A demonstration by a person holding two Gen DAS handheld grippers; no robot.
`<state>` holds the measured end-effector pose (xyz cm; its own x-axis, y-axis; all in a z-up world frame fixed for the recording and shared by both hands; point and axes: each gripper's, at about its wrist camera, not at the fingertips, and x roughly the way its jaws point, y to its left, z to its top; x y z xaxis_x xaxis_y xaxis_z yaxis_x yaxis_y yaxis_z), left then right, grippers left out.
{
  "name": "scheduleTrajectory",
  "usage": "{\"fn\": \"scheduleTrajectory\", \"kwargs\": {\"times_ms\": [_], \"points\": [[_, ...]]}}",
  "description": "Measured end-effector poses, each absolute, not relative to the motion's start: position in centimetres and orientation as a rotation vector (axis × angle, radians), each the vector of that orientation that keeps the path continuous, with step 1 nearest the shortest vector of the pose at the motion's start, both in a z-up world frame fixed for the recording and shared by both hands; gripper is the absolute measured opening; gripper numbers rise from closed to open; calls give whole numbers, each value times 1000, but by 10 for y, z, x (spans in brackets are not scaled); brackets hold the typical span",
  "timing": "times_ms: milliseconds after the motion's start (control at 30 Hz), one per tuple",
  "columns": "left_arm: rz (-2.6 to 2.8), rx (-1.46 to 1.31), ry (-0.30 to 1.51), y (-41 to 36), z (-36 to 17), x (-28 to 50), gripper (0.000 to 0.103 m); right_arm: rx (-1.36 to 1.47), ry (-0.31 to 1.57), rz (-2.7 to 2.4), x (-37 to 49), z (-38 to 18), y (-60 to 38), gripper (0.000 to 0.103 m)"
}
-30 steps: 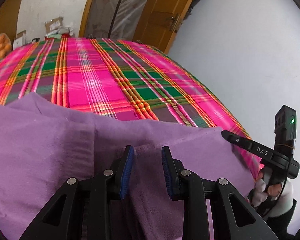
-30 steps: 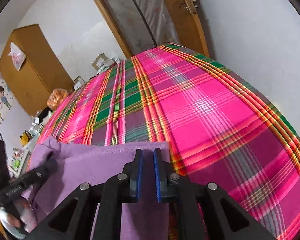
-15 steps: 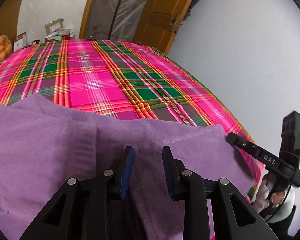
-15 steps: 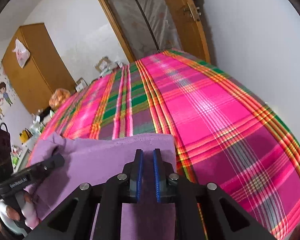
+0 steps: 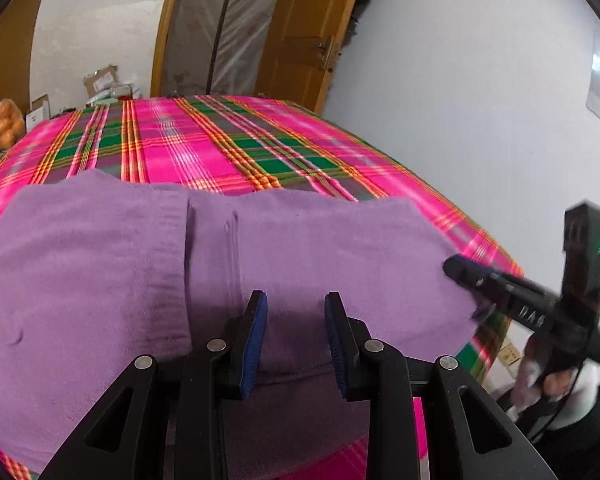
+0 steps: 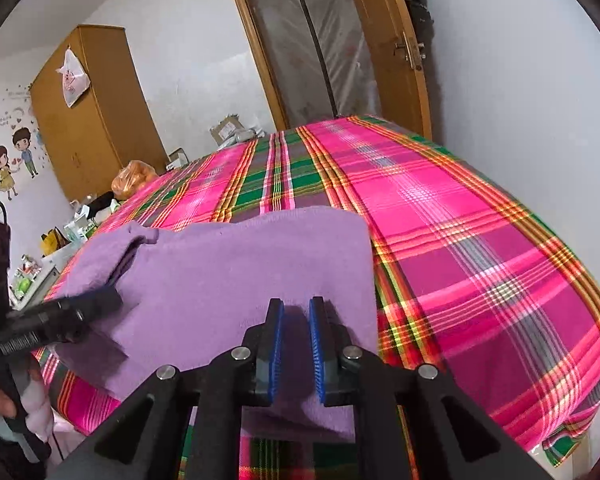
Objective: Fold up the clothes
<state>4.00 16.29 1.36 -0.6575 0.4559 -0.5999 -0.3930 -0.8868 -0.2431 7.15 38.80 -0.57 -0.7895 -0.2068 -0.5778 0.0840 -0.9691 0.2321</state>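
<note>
Home bedroom; plaid-covered bed (image 6: 480, 248); wardrobe (image 6: 96, 120)

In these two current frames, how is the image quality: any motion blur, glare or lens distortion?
Left wrist view: the right gripper is smeared by motion blur, and the plaid bedspread bows under fisheye distortion. Right wrist view: the left gripper is blurred, the purple garment fairly sharp; soft even light, no harsh glare.

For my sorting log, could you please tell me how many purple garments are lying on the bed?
1. A single purple garment lies across the near end of the plaid bed, between the two grippers. Others could be hidden beneath its folded layers.
</note>
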Motion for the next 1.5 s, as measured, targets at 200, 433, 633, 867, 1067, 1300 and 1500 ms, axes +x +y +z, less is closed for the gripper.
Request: {"fn": "scheduleTrajectory", "kwargs": {"times_ms": [200, 433, 633, 867, 1067, 1300, 1500], "points": [[2514, -917, -109, 161, 12, 49, 31, 909, -341, -2824, 82, 2, 392, 19], [2526, -923, -99, 162, 11, 55, 31, 923, -367, -2817, 82, 3, 392, 19], [2520, -927, -88, 162, 7, 53, 31, 963, -376, -2799, 78, -3, 389, 19], [2519, -906, -105, 159, 6, 56, 31, 982, -363, -2803, 80, -4, 386, 19], [2525, -837, -150, 142, 21, 73, 31, 967, -505, -2776, 86, 2, 406, 21], [2601, -735, -180, 113, 40, 80, 31, 971, -732, -2702, 84, 1, 438, 50], [2609, -788, -206, 106, 29, 69, 31, 1050, -880, -2617, 73, -8, 456, 52]]}}
